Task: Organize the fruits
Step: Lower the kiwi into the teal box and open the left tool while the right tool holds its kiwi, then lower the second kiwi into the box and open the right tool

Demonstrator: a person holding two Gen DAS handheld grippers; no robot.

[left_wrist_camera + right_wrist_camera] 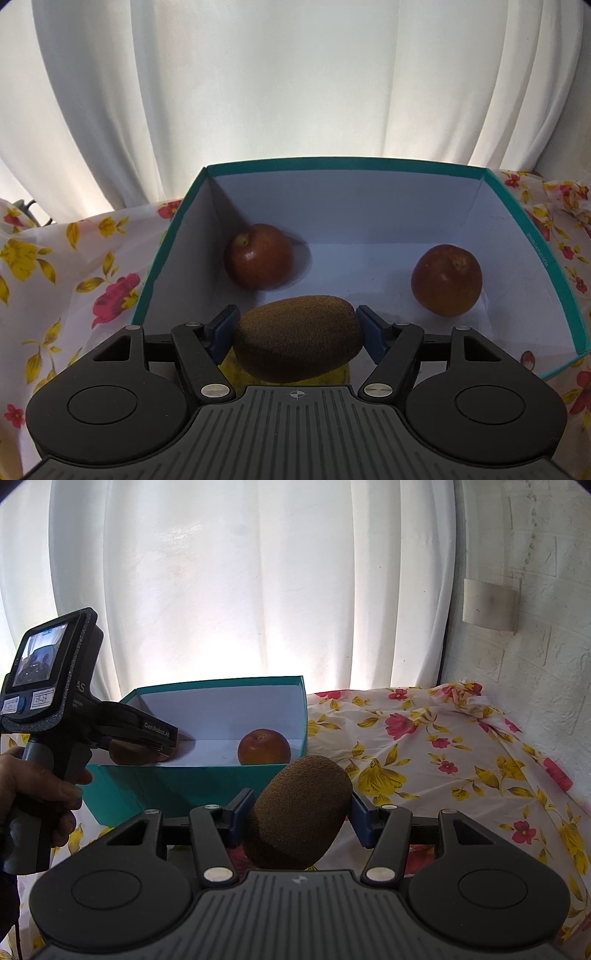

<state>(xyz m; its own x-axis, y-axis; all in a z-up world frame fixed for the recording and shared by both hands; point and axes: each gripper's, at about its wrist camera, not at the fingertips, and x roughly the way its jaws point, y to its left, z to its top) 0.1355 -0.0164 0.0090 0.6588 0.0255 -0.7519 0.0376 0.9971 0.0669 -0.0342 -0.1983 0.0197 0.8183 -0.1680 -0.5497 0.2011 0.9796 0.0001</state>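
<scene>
While each pair of blue-padded jaws is clamped on a fruit, the two grippers stand at different stages. The left gripper (297,334) pinches a fuzzy brown oval kiwi (298,338) end to end, low inside the teal cardboard box with the white lining (537,236); beneath it shows a sliver of something pale yellow-green (343,374), too hidden to name. Two dark red round apples lie on the box floor — one (258,256) by the far left corner, the other (446,280) toward the right wall — both apart from the kiwi.

The right gripper (300,814) grips a second fuzzy brown kiwi (300,812), tilted, outside the box over the white tablecloth with red and yellow flowers (443,760), near the box's front right corner.

The step in hand looks like setting the left kiwi down. It would go best lowered until it rests on something firm, between the apples, before the jaws part — released onto the rounded thing below, it may roll. The right gripper would do well to wait clear of the box rim, then come in over the front wall to the open floor near the right apple. White curtains (229,590) hang behind.
</scene>
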